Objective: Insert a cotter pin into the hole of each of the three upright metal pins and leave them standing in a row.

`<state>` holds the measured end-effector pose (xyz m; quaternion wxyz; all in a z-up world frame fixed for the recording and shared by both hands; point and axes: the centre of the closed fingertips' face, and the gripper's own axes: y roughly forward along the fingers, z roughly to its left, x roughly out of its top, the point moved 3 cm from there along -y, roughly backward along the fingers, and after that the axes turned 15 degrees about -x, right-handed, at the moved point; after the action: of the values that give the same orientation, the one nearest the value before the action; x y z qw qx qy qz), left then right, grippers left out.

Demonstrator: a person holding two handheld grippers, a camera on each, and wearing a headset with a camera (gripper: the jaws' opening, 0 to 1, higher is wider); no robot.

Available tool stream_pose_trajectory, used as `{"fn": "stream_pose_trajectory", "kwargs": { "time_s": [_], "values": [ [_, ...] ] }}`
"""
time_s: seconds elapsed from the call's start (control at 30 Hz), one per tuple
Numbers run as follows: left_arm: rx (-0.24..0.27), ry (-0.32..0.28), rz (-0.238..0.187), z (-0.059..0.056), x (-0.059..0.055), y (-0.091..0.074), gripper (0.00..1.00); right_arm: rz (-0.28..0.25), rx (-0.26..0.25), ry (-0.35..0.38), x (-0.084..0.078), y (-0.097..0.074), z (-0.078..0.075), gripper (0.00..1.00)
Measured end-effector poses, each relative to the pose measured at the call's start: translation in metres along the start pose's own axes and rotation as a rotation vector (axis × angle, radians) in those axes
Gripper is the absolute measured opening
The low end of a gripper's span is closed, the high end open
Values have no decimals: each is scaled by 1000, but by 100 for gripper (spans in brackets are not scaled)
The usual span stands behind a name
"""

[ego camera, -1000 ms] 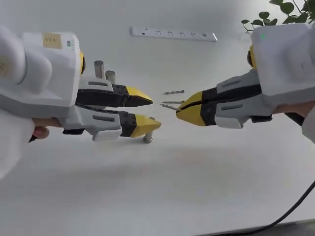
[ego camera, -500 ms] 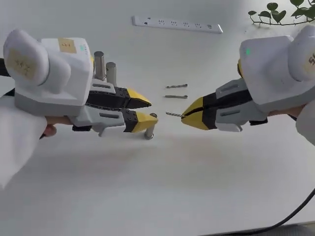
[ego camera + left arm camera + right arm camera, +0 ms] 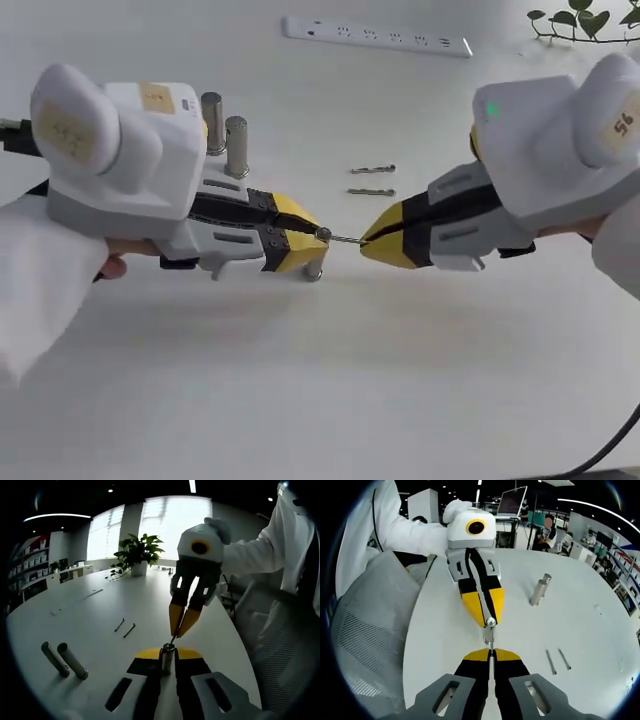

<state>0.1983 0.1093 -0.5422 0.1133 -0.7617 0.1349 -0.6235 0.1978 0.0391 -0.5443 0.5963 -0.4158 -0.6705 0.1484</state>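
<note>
Left gripper (image 3: 308, 240) is clamped just under the head of one upright metal pin (image 3: 316, 262) on the table (image 3: 320, 380). It looks a stiff, heavy steel piece that should hold steady there. Right gripper (image 3: 368, 240) pinches the cotter pin (image 3: 346, 239) by its tail, tip at the pin's head; thin, light wire, probably slippery and bendable, best gripped close.

The left tongs (image 3: 320, 240) and right tongs (image 3: 364, 241) both run from yellow tips through black into pale grey-white housings. The right housing shows a green light (image 3: 491, 109), the left a tan sticker (image 3: 156, 97). The table (image 3: 320, 380) is white. The clamped pin (image 3: 322, 235), the two standing pins (image 3: 236, 146) at upper left, the gripped cotter pin (image 3: 346, 239) and the loose cotter pins (image 3: 372, 170) are dull silver-grey. Along the top edge lies a white power strip (image 3: 375, 37), and green leaves (image 3: 575, 22) show in the upper right corner. The sleeve (image 3: 40, 290) is white.
</note>
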Motion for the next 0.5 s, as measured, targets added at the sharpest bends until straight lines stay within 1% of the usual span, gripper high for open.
{"fn": "stream_pose_trajectory", "kwargs": {
  "time_s": [0.17, 0.23, 0.3, 0.4, 0.5],
  "values": [
    [-5, -2, 1, 0, 0, 1, 7, -5, 9, -35, 1, 0, 0, 0],
    [-5, -2, 3, 0, 0, 0, 7, -9, 10, -35, 2, 0, -1, 0],
    [-5, -2, 4, -1, 0, 1, 7, -25, 14, -23, 6, 0, 0, 0],
    [-5, -1, 6, -1, 0, 2, 7, -20, 10, -47, 8, 2, 2, 0],
    [-3, -2, 6, -1, 1, 2, 7, -29, 12, -39, 10, 4, 4, 0]
  ]
}}
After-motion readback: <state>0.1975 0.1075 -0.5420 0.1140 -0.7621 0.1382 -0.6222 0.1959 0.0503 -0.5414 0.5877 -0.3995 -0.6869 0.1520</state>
